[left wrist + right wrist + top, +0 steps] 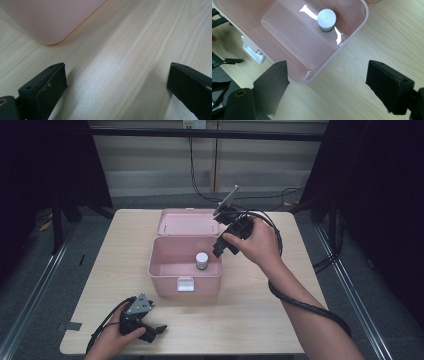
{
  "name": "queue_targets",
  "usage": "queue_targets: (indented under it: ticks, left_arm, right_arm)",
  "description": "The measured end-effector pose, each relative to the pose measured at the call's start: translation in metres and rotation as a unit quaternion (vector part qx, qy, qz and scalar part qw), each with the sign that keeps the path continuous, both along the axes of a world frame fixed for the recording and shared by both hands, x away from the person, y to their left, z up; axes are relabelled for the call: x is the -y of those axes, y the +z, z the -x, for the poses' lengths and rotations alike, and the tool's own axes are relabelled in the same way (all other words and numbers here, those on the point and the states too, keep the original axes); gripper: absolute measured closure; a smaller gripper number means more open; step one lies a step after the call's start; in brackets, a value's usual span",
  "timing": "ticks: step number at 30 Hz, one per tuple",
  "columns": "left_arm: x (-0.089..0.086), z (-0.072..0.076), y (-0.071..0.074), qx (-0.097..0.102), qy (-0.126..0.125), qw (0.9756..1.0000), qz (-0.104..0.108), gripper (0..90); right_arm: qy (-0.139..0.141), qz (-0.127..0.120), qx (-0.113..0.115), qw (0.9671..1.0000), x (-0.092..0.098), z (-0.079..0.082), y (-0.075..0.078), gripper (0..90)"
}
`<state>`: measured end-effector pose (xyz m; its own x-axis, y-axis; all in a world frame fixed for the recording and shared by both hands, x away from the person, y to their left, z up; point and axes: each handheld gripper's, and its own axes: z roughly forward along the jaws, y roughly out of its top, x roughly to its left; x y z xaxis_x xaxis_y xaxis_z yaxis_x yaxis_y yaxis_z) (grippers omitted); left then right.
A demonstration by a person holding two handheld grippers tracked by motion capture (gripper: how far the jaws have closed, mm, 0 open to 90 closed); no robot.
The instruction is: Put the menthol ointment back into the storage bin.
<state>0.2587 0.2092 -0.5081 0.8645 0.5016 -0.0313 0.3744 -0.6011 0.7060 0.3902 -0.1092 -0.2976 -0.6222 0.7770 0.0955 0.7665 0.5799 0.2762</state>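
One small white-capped plastic bottle (201, 260) stands upright in open pink plastic box (165, 271), near its right wall. Right gripper (223, 247) hovers just right of it, jaws spread, empty. Left gripper (155, 330) rests near-left, jaws apart. Bottle likely light, rigid, slick; pinch below cap.

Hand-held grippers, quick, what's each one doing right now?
Left hand-held gripper: open, holding nothing, resting on the table.
Right hand-held gripper: open, holding nothing, above the pink box.

A light wooden table (260, 305) is standing at the frame centre. Grey floor (30, 270) is showing at 9 o'clock, black cables (200, 190) are trailing at 12 o'clock, and a beige wall panel (150, 155) is standing behind them.
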Motion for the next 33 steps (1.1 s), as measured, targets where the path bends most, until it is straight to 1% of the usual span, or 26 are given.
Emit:
queue_targets:
  ticks: [4, 5, 6, 7, 8, 9, 14, 15, 16, 18, 19, 21, 24, 29, 33]
  left_arm:
    - [0.000, 0.000, 0.000, 0.000, 0.000, 1.0000, 0.000, 2.2]
    - [0.000, 0.000, 0.000, 0.000, 0.000, 1.0000, 0.000, 2.2]
    - [0.000, 0.000, 0.000, 0.000, 0.000, 1.0000, 0.000, 2.2]
    - [0.000, 0.000, 0.000, 0.001, 0.001, 1.0000, 0.001, 2.2]
    - [0.000, 0.000, 0.000, 0.001, 0.001, 1.0000, 0.001, 2.2]
    - [0.000, 0.000, 0.000, 0.001, 0.001, 1.0000, 0.001, 2.2]
    - [0.000, 0.000, 0.000, 0.001, 0.001, 1.0000, 0.001, 2.2]
    - [0.000, 0.000, 0.000, 0.001, 0.001, 1.0000, 0.001, 2.1]
    - [0.000, 0.000, 0.000, 0.001, 0.001, 1.0000, 0.001, 2.1]
    - [0.000, 0.000, 0.000, 0.001, 0.001, 1.0000, 0.001, 2.2]
    - [0.000, 0.000, 0.000, 0.001, 0.001, 1.0000, 0.001, 2.1]
    - [0.000, 0.000, 0.000, 0.002, 0.001, 1.0000, 0.001, 2.2]
    - [0.000, 0.000, 0.000, 0.001, 0.001, 1.0000, 0.001, 2.2]
    - [0.000, 0.000, 0.000, 0.002, 0.002, 1.0000, 0.001, 2.1]
    - [0.000, 0.000, 0.000, 0.002, 0.001, 1.0000, 0.001, 2.2]
  right_arm:
    - [0.000, -0.004, 0.000, 1.0000, 0.006, 0.002, -0.001, 17.2]
    - [-0.001, -0.003, -0.001, 1.0000, 0.010, 0.003, -0.002, 17.2]
    - [-0.001, -0.003, -0.001, 1.0000, 0.010, 0.003, -0.002, 17.2]
    - [-0.001, -0.001, 0.002, 1.0000, 0.016, 0.004, -0.004, 17.2]
    - [-0.001, -0.001, 0.002, 1.0000, 0.016, 0.004, -0.004, 17.2]
    - [-0.002, -0.002, 0.002, 1.0000, 0.021, 0.006, -0.005, 17.0]
    - [-0.004, -0.002, 0.001, 1.0000, 0.034, 0.009, -0.008, 17.1]
    - [-0.004, -0.002, 0.001, 1.0000, 0.034, 0.009, -0.008, 17.1]
    - [-0.005, -0.002, 0.001, 1.0000, 0.040, 0.010, -0.009, 17.0]
    - [-0.006, -0.002, 0.002, 1.0000, 0.045, 0.011, -0.010, 17.0]
    - [-0.006, -0.002, 0.002, 1.0000, 0.045, 0.011, -0.010, 17.0]
    - [-0.013, -0.003, 0.001, 0.9999, 0.052, 0.012, -0.011, 17.1]
    - [-0.011, -0.003, 0.003, 0.9999, 0.056, 0.013, -0.012, 17.0]
    - [-0.014, -0.008, -0.002, 0.9999, 0.067, 0.017, -0.019, 17.0]
    - [-0.015, 0.001, -0.005, 0.9999, 0.074, 0.020, -0.029, 17.3]
